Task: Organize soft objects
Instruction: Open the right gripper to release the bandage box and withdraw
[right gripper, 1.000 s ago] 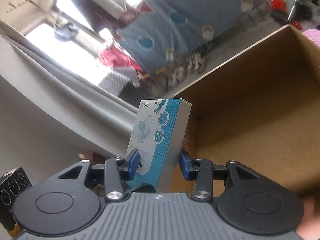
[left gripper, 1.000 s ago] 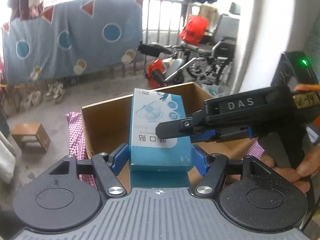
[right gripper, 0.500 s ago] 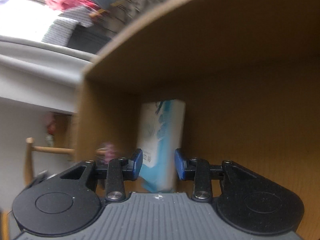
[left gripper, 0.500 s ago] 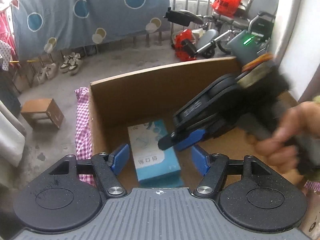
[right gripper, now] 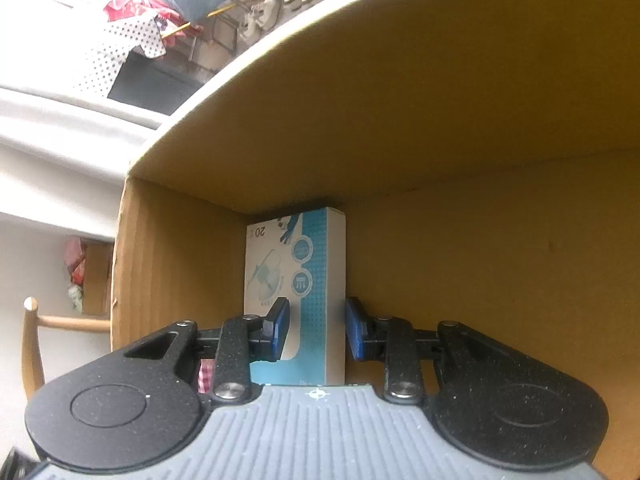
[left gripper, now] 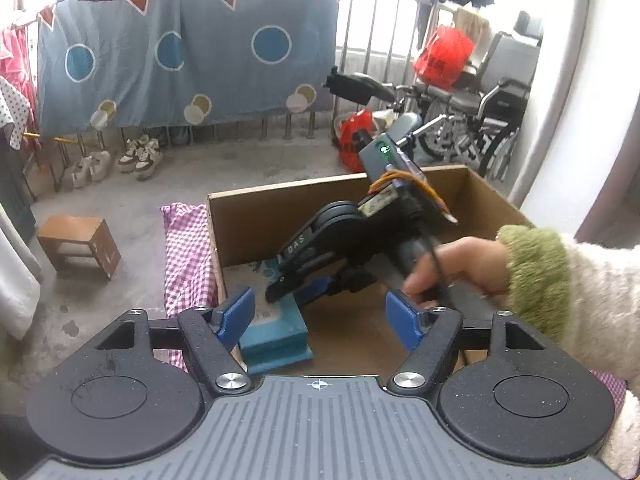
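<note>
The small blue-and-white cardboard packet (right gripper: 298, 292) has been brought into the corner of the brown corrugated cardboard box (right gripper: 440, 128), still pinched by the closing right gripper (right gripper: 316, 330), while the left gripper (left gripper: 320, 314), widening, holds nothing; release remains.

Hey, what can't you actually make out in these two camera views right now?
- Right wrist view: the right gripper has just been closing its jaws, but one pad overlaps the blue box, so whether the box is pinched or lies beyond the pads is unclear.
- Left wrist view: the right gripper covers most of the box's printed top.
- Left wrist view: the hand and green cuff hide part of the cardboard carton's floor.
</note>
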